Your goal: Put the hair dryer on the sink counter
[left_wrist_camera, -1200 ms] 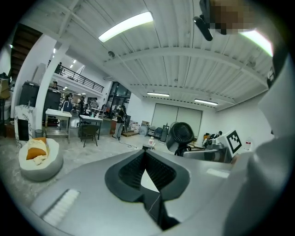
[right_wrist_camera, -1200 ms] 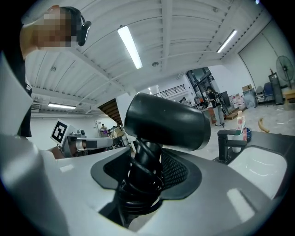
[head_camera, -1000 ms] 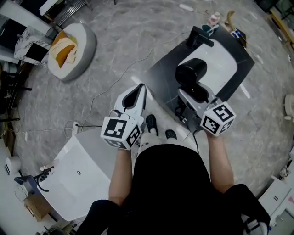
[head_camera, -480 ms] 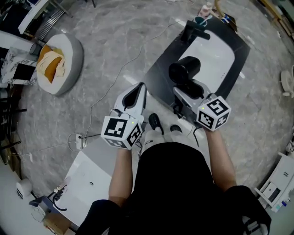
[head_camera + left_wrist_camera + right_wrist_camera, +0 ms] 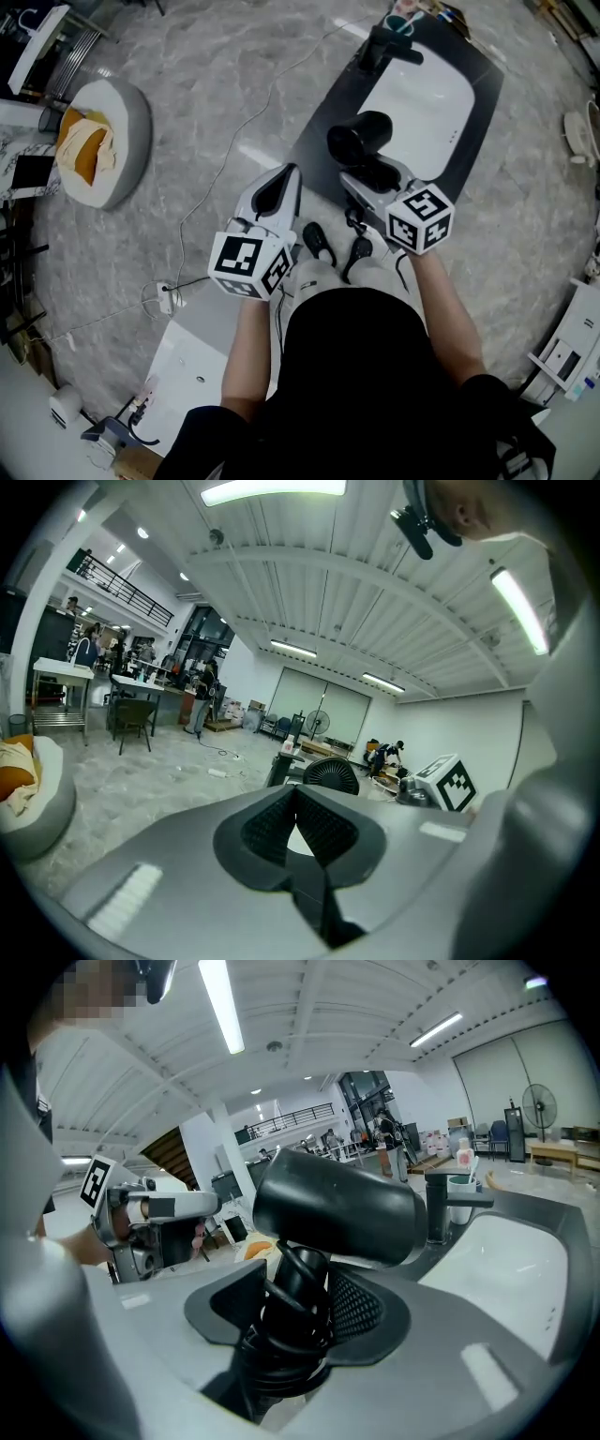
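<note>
My right gripper point(image 5: 372, 175) is shut on the handle of a black hair dryer point(image 5: 361, 139), whose cord is wound round the handle. In the right gripper view the dryer point(image 5: 337, 1206) stands upright between the pads, its barrel pointing right. It hangs over the near left part of the dark sink counter point(image 5: 339, 94), beside the white basin point(image 5: 422, 98). A black faucet point(image 5: 384, 47) stands at the counter's far end and also shows past the dryer point(image 5: 439, 1206). My left gripper point(image 5: 275, 194) is shut and holds nothing, left of the counter over the floor.
A round grey cushion point(image 5: 94, 141) with an orange cloth lies on the floor at far left. A thin cable runs across the floor to a power strip point(image 5: 169, 298). A white box point(image 5: 187, 366) sits at lower left. A cup point(image 5: 403, 21) stands behind the faucet.
The person has stepped closer to the counter. The right gripper has carried the hair dryer forward over the counter's near left part. The left gripper has kept its place beside it.
</note>
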A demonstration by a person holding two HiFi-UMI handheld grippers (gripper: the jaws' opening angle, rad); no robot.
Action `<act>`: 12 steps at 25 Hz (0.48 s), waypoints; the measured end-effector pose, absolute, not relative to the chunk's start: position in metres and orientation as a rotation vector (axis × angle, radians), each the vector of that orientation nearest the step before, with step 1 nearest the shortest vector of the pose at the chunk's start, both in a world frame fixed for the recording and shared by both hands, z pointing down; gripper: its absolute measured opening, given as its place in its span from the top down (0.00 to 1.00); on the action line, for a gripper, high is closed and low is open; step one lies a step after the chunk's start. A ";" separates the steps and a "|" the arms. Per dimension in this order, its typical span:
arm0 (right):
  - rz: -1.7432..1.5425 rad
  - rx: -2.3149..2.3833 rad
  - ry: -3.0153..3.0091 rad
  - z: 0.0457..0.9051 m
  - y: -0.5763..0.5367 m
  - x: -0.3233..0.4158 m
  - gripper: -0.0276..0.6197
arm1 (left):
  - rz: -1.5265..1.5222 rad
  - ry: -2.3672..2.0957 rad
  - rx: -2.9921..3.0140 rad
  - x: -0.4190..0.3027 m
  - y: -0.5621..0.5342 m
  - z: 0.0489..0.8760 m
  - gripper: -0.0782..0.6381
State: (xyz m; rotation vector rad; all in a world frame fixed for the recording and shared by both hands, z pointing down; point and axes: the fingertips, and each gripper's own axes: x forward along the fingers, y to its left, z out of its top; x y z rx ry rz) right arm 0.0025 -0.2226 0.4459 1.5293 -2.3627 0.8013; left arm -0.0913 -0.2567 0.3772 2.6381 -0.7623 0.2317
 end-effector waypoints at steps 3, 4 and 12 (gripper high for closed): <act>0.825 1.518 -2.323 0.459 -0.229 0.002 0.63 | 0.236 -0.754 2.636 -0.091 -0.264 0.382 0.89; 0.831 1.513 -2.312 0.463 -0.231 0.002 0.63 | 0.238 -0.753 2.632 -0.092 -0.266 0.384 0.89; 0.866 1.457 -2.201 0.500 -0.249 -0.001 0.63 | 0.260 -0.749 2.582 -0.096 -0.272 0.409 0.89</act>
